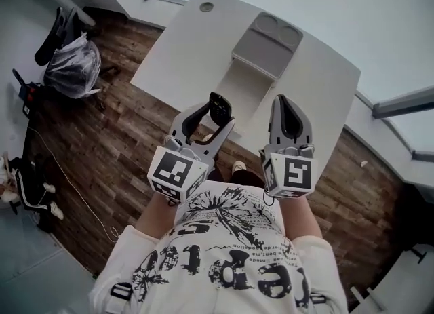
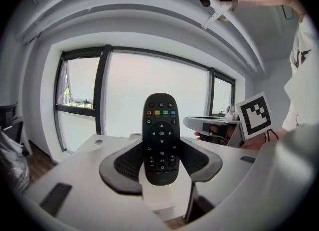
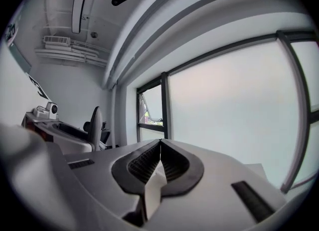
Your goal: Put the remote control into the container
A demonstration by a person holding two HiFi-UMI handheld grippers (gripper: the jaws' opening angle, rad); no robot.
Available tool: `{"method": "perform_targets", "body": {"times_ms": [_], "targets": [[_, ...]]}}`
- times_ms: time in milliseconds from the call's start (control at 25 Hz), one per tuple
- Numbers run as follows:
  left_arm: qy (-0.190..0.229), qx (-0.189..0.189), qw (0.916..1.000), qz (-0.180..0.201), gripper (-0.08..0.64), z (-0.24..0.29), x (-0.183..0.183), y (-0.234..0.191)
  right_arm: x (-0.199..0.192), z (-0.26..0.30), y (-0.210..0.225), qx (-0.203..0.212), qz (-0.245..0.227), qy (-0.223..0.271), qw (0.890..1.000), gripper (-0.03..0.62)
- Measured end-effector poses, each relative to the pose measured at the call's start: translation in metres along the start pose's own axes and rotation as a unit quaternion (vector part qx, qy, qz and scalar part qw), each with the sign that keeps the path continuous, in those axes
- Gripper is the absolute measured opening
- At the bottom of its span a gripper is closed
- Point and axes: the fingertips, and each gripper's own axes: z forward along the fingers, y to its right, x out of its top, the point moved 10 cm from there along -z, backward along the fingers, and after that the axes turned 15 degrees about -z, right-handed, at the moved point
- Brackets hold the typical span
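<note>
A black remote control point(image 2: 160, 125) stands upright between the pads of my left gripper point(image 2: 160, 161), which is shut on its lower half. In the head view, the left gripper point(image 1: 211, 112) holds the remote point(image 1: 219, 107) in the air above the near edge of the white table point(image 1: 180, 41). A grey container point(image 1: 261, 48) with two round recesses lies further back on the table, with a white open part point(image 1: 239, 89) in front of it. My right gripper point(image 1: 285, 106) hangs beside the left one. Its jaws are shut with nothing between them point(image 3: 160, 150).
A wooden floor point(image 1: 102, 150) lies left of the table. On it are a full plastic bag point(image 1: 72, 68), a dark chair point(image 1: 57, 31) and cables. A round cable hole point(image 1: 206, 7) is in the table's far corner. Large windows point(image 3: 224, 105) stand behind the table.
</note>
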Motion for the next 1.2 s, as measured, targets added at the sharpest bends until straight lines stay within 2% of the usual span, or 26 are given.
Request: {"method": "perform_targets", "body": {"times_ms": [200,320,520,680,840,960,1080,1200], "targets": [[-0.038,-0.076,0.9963,-0.010,0.236,0.043,0.011,-0.032,-0.007,0.023,0.000,-0.069,0.008,-0.036,0.997,0.005],[-0.065,-0.115,0.9912,-0.001,0.236,0.063,0.021,-0.055,-0.002,0.042,-0.007,-0.109,0.004,-0.047,0.993,0.005],[-0.098,-0.160,0.9821,0.007,0.236,0.090,0.034,-0.093,0.001,0.070,-0.020,-0.168,0.013,-0.069,0.983,0.005],[-0.126,-0.190,0.9736,0.021,0.236,0.115,0.025,-0.112,-0.008,0.082,-0.033,-0.203,0.024,-0.099,0.974,0.005],[-0.178,-0.199,0.9634,0.013,0.236,0.140,0.008,-0.120,-0.018,0.081,-0.035,-0.225,0.039,-0.124,0.966,0.005],[-0.199,-0.193,0.9607,0.012,0.235,0.155,-0.001,-0.116,-0.030,0.078,-0.025,-0.232,0.044,-0.142,0.961,0.005],[-0.214,-0.184,0.9593,0.004,0.236,0.165,-0.012,-0.113,-0.045,0.080,-0.016,-0.226,0.055,-0.159,0.960,0.005],[-0.242,-0.175,0.9544,-0.004,0.236,0.176,-0.031,-0.111,-0.062,0.086,-0.008,-0.209,0.064,-0.174,0.960,0.005]]}}
